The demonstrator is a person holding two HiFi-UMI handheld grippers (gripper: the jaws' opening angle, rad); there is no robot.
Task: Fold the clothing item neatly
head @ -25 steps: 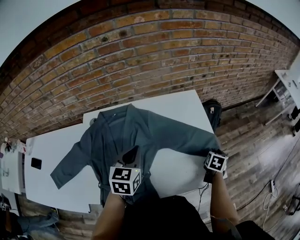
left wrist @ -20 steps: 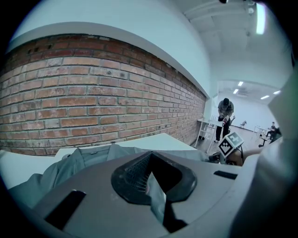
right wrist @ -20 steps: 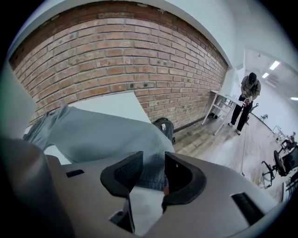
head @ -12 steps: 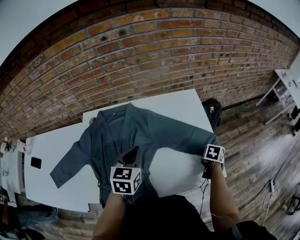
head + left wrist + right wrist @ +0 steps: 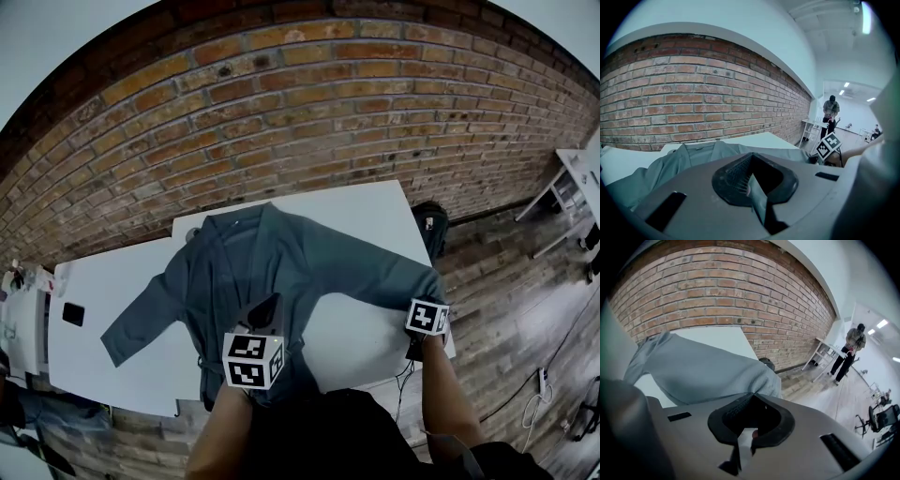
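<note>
Head view, jacket (image 5: 253, 262): a grey-blue jacket lies flat and open on the white bench (image 5: 366, 211), collar at the far edge by the brick wall (image 5: 309, 103), hem at the near edge, sleeves spread to either side.
Head view, left gripper (image 5: 270, 305): at the hem, by the near edge.
Head view, right gripper (image 5: 430, 300): at the right sleeve's cuff, by the bench's right edge.
Left gripper view, left gripper (image 5: 752, 154): jaws together, pinching a fold of the jacket (image 5: 670, 164), which stretches ahead towards the far edge.
Left gripper view, right gripper (image 5: 829, 145): its marker cube shows at the right edge.
Right gripper view, right gripper (image 5: 752, 394): jaws have just been closing and now clamp the cuff of the jacket (image 5: 703, 371); the sleeve runs leftwards across the bench (image 5: 717, 336).
</note>
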